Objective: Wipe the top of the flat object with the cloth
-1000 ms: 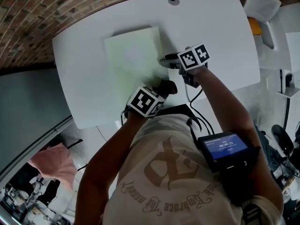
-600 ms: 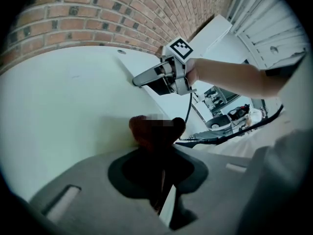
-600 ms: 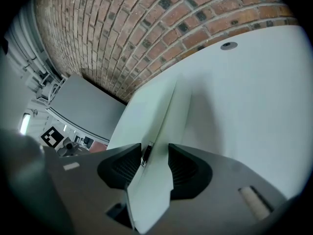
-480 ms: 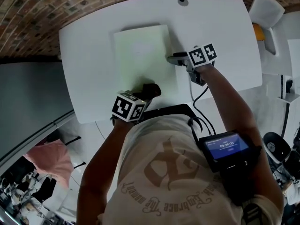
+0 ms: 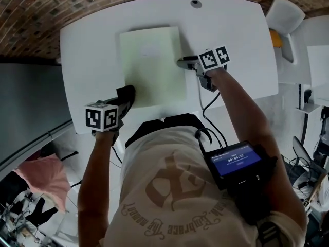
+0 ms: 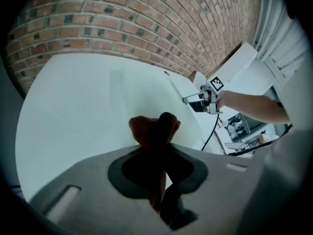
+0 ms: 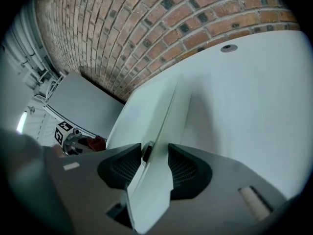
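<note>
A pale green flat object (image 5: 151,66) lies on the white table (image 5: 236,30). My left gripper (image 5: 125,95) is shut on a dark brown cloth (image 5: 128,92) at the object's near left corner. In the left gripper view the cloth (image 6: 154,130) bulges out between the jaws over the flat object (image 6: 142,92). My right gripper (image 5: 184,63) is at the object's right edge. In the right gripper view its jaws straddle that edge of the flat object (image 7: 151,116) and close on it. The left gripper (image 7: 68,138) shows small at that view's left.
A round grommet (image 5: 195,3) sits in the table's far edge. A white chair (image 5: 285,14) stands beyond the table's right end. A black cable (image 5: 208,107) hangs from the right gripper. A brick wall (image 6: 122,18) backs the table. A pink cloth (image 5: 43,176) lies on the floor, lower left.
My left gripper has slid left with the cloth along the near part of the flat object, from near its right side to its left corner. The right gripper stays on the edge.
</note>
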The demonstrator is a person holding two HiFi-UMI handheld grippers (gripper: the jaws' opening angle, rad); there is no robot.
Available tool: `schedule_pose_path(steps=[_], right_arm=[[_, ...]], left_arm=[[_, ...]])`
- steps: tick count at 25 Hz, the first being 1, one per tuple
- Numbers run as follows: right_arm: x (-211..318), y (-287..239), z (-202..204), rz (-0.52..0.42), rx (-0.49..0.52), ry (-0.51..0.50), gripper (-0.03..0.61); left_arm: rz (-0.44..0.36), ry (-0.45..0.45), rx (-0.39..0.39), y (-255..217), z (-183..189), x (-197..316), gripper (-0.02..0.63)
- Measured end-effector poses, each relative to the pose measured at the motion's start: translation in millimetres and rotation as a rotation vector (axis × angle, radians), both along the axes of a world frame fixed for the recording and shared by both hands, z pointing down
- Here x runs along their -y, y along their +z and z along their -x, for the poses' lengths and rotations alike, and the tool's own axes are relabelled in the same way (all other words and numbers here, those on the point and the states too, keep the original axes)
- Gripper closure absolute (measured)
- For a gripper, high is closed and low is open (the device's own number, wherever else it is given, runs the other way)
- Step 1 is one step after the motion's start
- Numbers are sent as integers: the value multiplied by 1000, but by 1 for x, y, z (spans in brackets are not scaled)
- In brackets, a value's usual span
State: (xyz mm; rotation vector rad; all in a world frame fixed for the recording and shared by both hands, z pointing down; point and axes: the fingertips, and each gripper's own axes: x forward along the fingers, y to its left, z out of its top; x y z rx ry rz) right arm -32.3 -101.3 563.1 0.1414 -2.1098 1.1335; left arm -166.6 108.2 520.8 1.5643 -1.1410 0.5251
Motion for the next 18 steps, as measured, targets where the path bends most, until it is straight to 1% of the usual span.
schedule_pose_path(steps=[4,7,10,14,15,18], right_arm=[[2,-2,-6,-31,-2,5,398],[4,-7,-10,-58,12,59,419],[9,-21,-15,-75,55,136,420],[0,-46,-21,-136,92,152,440],[-3,-53,-22,-162,100,152,452],[-10,-75,-31,-243,145,176,535]], left_arm=[[-16,-36,12,-1,2,-6,541],[-43,-51,8,-3,1,-15,541],[-123,-75,-9,-10,2,-17,541],[-228,-99,-34,-24,-2,-19,541],[-251,-101,-36,-28,-4,-19,541],[-317,-101,-41,-38,-14,-18,541]])
